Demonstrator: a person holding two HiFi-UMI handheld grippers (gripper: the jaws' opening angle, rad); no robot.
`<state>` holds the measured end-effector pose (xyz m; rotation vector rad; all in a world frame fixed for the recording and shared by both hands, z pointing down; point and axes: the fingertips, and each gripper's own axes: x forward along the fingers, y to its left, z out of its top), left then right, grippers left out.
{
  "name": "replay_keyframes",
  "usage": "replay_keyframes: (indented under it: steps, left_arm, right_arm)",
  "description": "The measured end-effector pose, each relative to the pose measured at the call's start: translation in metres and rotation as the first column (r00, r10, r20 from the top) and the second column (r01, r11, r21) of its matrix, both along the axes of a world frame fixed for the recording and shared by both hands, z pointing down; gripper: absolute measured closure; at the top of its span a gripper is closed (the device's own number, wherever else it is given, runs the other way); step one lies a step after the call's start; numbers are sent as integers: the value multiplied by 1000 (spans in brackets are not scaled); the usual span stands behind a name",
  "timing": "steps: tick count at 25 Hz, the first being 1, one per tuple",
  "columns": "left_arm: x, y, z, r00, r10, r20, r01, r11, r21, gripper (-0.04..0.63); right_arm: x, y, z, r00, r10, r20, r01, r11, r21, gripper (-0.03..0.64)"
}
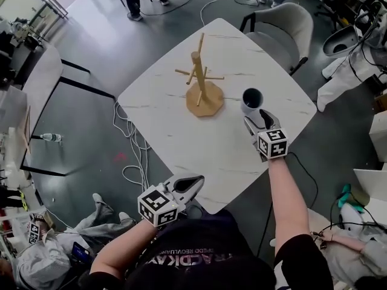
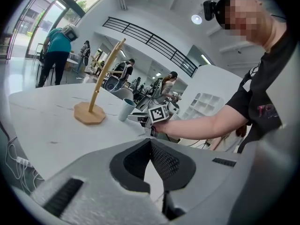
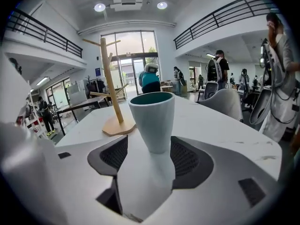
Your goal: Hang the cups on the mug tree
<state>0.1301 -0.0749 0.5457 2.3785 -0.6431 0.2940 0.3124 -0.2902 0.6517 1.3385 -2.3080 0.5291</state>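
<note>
The head view gives the layout. The wooden mug tree [image 1: 199, 80] stands mid-table [image 1: 175, 138] with bare pegs. The cup [image 1: 251, 99] stands upright on the table to its right, well apart from the base.

The right hand-held gripper [image 1: 257, 119] sits right behind the cup. You only get the details from its own view. There the jaws are spread wide, the cup's foot is between the pads [image 3: 185, 158], and there's a gap on each side, so nothing is gripped. That view also shows the cup is pale outside and teal inside, which looks plain dark from above.

The left hand-held gripper [image 1: 192, 180] hovers at the near table edge. Its own view shows it clenched, tips meeting, with nothing in it.

As for writing, there's white print on the person's dark shirt [image 1: 193, 255]. It's upside down from the head camera and I can't read it properly. The cubes just carry square black-and-white markers [image 1: 272, 144].
</note>
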Motion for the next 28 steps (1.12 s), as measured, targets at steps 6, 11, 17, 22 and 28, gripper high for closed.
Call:
replay_keyframes:
  steps: [6, 11, 17, 22, 28]
  left_arm:
    - [0, -2, 2, 1000, -11, 6, 12, 1000, -7, 598]
    - [-1, -2, 6, 1000, -24, 8, 24, 1000, -15, 598]
    - [-9, 0, 11, 999, -48, 19, 49, 998, -33, 598]
    - [-11, 0, 15, 998, -62, 20, 63, 997, -43, 598]
    - [-12, 2, 18, 997, -71, 19, 72, 996, -56, 598]
  right_arm:
    - [-3, -18, 9, 1000, -24, -16, 24, 1000, -2, 345]
    - [-4, -30, 16, 1000, -23, -22, 23, 1000, -3, 342]
    - [-8, -38, 21, 997, -45, -58, 47, 999, 23, 339]
    - [-10, -46, 21, 996, -55, -70, 59, 997, 50, 336]
    - [-17, -56, 17, 994, -67, -88, 74, 993, 87, 334]
